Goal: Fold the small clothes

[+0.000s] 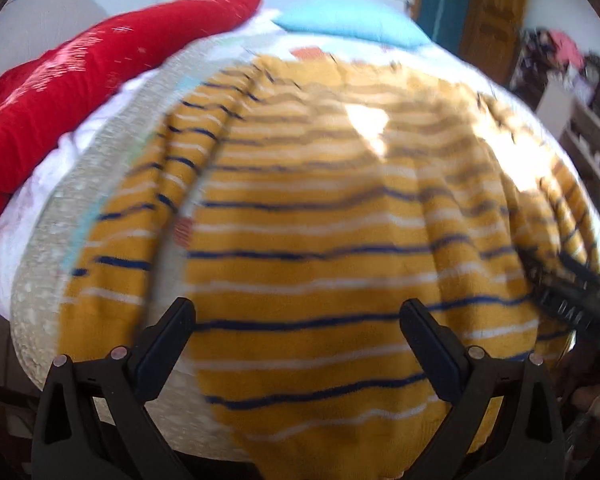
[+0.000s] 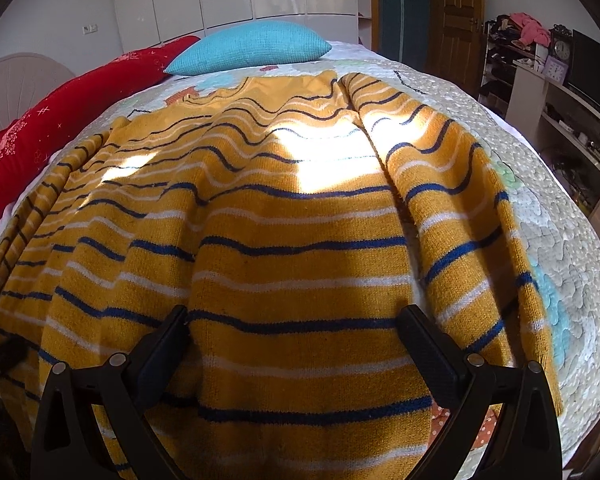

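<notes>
Striped sweater (image 2: pixel 300 240) spread flat on bed (image 2: pixel 560 208). Left claw (image 1: pixel 296 320) and right claw (image 2: pixel 294 326) both wide, empty. Folding not begun; next, likely grasp hem.

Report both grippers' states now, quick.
Left gripper: open, holding nothing, above the striped sweater.
Right gripper: open, holding nothing, over the same sweater.

Motion blur smears the striped sweater (image 1: pixel 320 220); its hem is cropped.

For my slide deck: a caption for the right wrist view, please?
Open right gripper above a striped mustard sweater spread on a quilted bed.
</notes>
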Demonstrator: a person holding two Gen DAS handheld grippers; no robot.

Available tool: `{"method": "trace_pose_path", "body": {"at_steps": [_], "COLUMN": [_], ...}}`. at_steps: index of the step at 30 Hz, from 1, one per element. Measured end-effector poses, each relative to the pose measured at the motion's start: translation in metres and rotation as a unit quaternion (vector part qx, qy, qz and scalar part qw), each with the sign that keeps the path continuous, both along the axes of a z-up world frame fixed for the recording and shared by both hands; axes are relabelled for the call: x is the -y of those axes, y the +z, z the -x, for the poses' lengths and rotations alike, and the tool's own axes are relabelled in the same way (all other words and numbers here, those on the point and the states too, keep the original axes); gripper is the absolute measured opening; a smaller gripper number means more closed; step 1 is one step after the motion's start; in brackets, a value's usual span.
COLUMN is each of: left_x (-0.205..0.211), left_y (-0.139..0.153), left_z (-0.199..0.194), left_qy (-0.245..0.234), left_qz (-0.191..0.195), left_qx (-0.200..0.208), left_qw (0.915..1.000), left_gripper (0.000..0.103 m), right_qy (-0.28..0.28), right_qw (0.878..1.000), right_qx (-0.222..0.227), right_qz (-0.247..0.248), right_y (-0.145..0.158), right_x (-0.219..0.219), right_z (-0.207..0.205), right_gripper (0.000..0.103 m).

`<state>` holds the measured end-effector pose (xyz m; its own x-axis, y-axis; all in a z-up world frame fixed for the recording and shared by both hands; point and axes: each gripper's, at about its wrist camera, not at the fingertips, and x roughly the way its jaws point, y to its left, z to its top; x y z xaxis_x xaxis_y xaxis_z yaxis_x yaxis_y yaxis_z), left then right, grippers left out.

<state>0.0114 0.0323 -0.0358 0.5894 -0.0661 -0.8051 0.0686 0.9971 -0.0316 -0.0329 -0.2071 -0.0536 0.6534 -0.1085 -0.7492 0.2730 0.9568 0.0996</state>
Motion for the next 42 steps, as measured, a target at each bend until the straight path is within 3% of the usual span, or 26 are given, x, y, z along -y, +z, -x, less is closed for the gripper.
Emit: {"method": "trace_pose_path", "body": {"at_steps": [2,6,7,9,10,12,13,14,17,19,21,22,23,26,28,30,32,34,35,36,38,42], "left_x": [-0.028,-0.083,-0.093,-0.099,-0.098,-0.099,-0.101,-0.106,-0.135,-0.152,-0.157,-0.156,-0.153,-0.138,-0.127,-0.111,-0.095,-0.080,-0.073,-0.067,-0.057,-0.054], "left_y": [0.011,0.010,0.006,-0.009,-0.020,-0.019,-0.013,-0.007,0.011,0.024,0.041,0.051,0.059,0.078,0.082,0.081,0.074,0.064,0.060,0.058,0.057,0.055], "left_z": [-0.005,-0.037,-0.046,-0.066,-0.075,-0.076,-0.078,-0.080,-0.084,-0.085,-0.073,-0.063,-0.054,-0.029,-0.020,-0.015,-0.016,-0.020,-0.022,-0.022,-0.021,-0.016], "left_qy": [0.043,0.134,0.144,0.125,0.093,0.088,0.093,0.107,0.200,0.231,0.225,0.219,0.211,0.181,0.169,0.151,0.120,0.090,0.081,0.076,0.061,0.056], "left_qz": [-0.005,-0.036,-0.043,-0.065,-0.063,-0.057,-0.062,-0.065,-0.086,-0.086,-0.065,-0.055,-0.048,-0.019,-0.002,0.014,0.039,0.058,0.057,0.052,0.043,0.027], "left_qx": [0.022,0.017,0.021,-0.010,-0.038,-0.035,-0.032,-0.027,0.001,0.009,0.033,0.049,0.060,0.095,0.107,0.103,0.084,0.058,0.048,0.044,0.044,0.054], "left_qw": [0.9988,0.9902,0.9884,0.9900,0.9930,0.9939,0.9932,0.9917,0.9759,0.9692,0.9717,0.9729,0.9744,0.9787,0.9797,0.9831,0.9884,0.9926,0.9939,0.9948,0.9962,0.9966], "left_gripper": [0.102,0.102,0.102,0.098,0.070,0.058,0.035,0.026,0.026,0.026,0.027,0.036,0.053,0.077,0.080,0.082,0.083,0.083,0.083,0.082,0.083,0.083], "right_qy": [0.006,0.009,0.009,0.009,0.010,0.014,0.016,0.018,0.022,0.028,0.039,0.042,0.040,-0.008,-0.051,-0.069,-0.058,-0.021,-0.001,0.005,-0.009,-0.128], "right_qw": [1.000,1.000,1.000,1.000,1.000,1.000,1.000,1.000,0.999,0.999,0.999,0.999,0.999,0.995,0.992,0.992,0.996,1.000,1.000,0.999,0.996,0.992], "right_qx": [-0.003,0.005,0.006,0.005,0.004,0.002,0.002,0.002,0.005,0.007,0.000,0.008,0.030,0.093,0.099,0.070,0.031,0.006,-0.006,-0.015,0.006,0.006], "right_qz": [0.009,0.018,0.020,0.021,0.021,0.021,0.021,0.021,0.024,0.028,0.021,0.010,0.000,0.031,0.063,0.077,0.058,0.014,-0.017,-0.048,-0.088,-0.019], "right_y": [0.000,-0.002,-0.002,-0.002,-0.002,-0.001,-0.001,-0.001,-0.002,-0.001,0.005,0.013,0.026,0.065,0.077,0.072,0.055,0.035,0.026,0.022,0.027,0.052], "right_x": [-0.002,-0.005,-0.005,-0.005,-0.005,-0.004,-0.004,-0.004,-0.003,-0.003,0.000,0.006,0.013,0.041,0.062,0.080,0.092,0.100,0.103,0.111,0.135,0.199], "right_z": [-0.001,0.001,0.001,0.000,0.000,-0.001,-0.001,-0.002,-0.002,-0.001,-0.001,0.003,0.011,0.041,0.053,0.052,0.043,0.034,0.030,0.027,0.029,0.030], "right_gripper": [0.103,0.103,0.103,0.103,0.103,0.103,0.103,0.103,0.103,0.103,0.099,0.095,0.090,0.091,0.093,0.093,0.092,0.061,0.017,0.007,0.004,0.004]}}
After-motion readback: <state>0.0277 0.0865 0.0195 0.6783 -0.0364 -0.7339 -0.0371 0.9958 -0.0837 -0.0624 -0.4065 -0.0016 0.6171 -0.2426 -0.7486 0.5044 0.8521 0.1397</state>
